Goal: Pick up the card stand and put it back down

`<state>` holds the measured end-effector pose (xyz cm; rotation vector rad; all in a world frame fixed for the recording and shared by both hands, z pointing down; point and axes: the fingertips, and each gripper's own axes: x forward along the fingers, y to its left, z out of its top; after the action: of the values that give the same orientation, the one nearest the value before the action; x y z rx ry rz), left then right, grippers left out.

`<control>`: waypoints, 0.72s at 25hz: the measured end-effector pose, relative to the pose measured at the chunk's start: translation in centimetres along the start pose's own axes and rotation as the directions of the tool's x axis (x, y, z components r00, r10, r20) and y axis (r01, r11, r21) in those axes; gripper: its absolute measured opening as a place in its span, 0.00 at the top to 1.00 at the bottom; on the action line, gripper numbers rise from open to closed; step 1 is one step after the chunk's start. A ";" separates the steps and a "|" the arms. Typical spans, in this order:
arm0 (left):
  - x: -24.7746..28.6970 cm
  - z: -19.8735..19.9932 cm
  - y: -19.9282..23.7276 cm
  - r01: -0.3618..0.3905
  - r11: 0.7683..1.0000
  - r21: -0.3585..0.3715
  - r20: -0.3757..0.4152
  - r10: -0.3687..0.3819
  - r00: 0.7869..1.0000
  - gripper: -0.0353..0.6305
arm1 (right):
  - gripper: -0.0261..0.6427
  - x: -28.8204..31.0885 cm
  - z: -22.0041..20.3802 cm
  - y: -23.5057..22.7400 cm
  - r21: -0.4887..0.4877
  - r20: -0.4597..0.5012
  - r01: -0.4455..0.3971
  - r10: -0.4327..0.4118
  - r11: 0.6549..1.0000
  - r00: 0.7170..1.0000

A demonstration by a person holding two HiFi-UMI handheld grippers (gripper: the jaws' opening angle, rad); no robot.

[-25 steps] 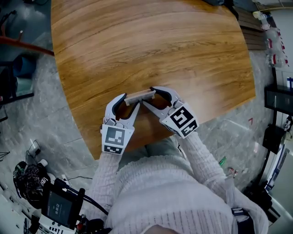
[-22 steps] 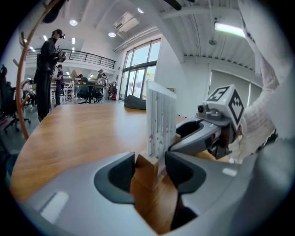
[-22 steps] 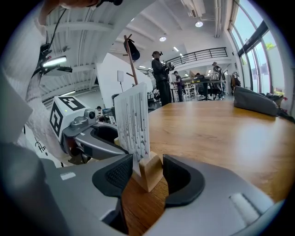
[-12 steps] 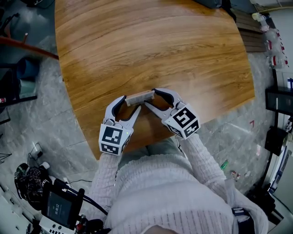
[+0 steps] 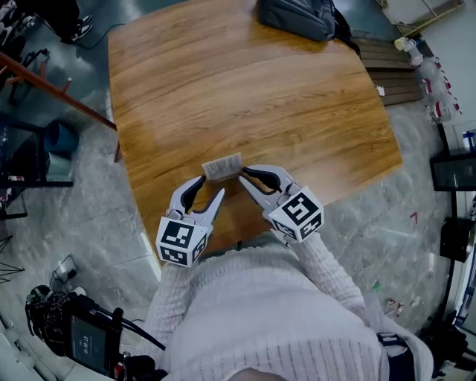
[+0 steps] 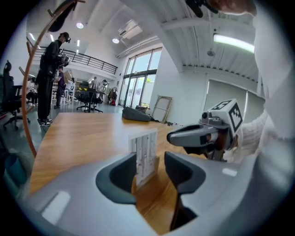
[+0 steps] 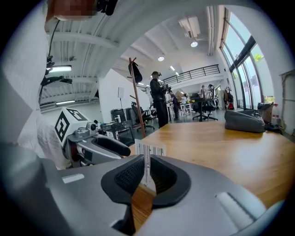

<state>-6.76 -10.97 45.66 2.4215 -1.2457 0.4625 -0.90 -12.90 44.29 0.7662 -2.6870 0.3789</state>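
The card stand [image 5: 222,167], a white barcode card upright in a small wooden base, stands on the wooden table [image 5: 245,89] near its front edge. My left gripper [image 5: 212,186] is open just behind the stand's left end, and the card [image 6: 144,154] shows between and slightly ahead of its pads. My right gripper [image 5: 240,176] is at the stand's right end. Its jaws are closing and stand almost together, with the card's thin edge [image 7: 146,173] in the narrow gap. A dark slit still shows on each side of the edge.
A dark bag [image 5: 297,18] lies at the table's far edge. A reddish coat-rack pole [image 5: 52,89] slants past the left side. People [image 6: 48,73] and office chairs are far off. Equipment [image 5: 82,342] sits on the floor at my left.
The right gripper's jaws have narrowed from wide to almost together at the stand's right end. The left gripper has drawn back from the stand's left end.
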 end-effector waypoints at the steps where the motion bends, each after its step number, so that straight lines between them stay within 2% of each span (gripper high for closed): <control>1: 0.0 0.4 -0.6 0.011 1.000 0.009 0.008 -0.011 1.000 0.66 | 0.93 -0.6 0.5 0.2 -0.003 0.023 0.001 -0.001 1.000 1.000; 3: 0.2 1.3 -2.1 0.032 0.999 0.030 0.030 -0.033 0.999 0.71 | 0.96 -1.8 1.1 0.4 -0.014 0.050 0.000 0.001 1.000 0.999; 8: 0.1 2.8 -3.9 0.068 0.997 0.045 0.101 -0.073 0.992 0.84 | 0.96 -3.2 2.1 1.2 -0.026 0.073 -0.029 0.030 0.999 0.997; 12: -0.5 2.7 -4.3 0.074 0.992 0.099 0.094 -0.083 0.992 0.93 | 0.96 -3.3 1.7 2.9 -0.055 0.044 -0.074 0.076 0.996 0.996; 18: -0.4 3.4 -5.0 0.094 0.989 0.117 0.096 -0.105 0.990 0.93 | 0.96 -3.2 2.4 2.9 -0.112 0.036 -0.059 0.064 0.992 0.997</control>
<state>-2.49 -9.62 41.59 2.6176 -1.1609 0.3944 -0.50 -9.84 40.39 0.6672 -2.7472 0.2294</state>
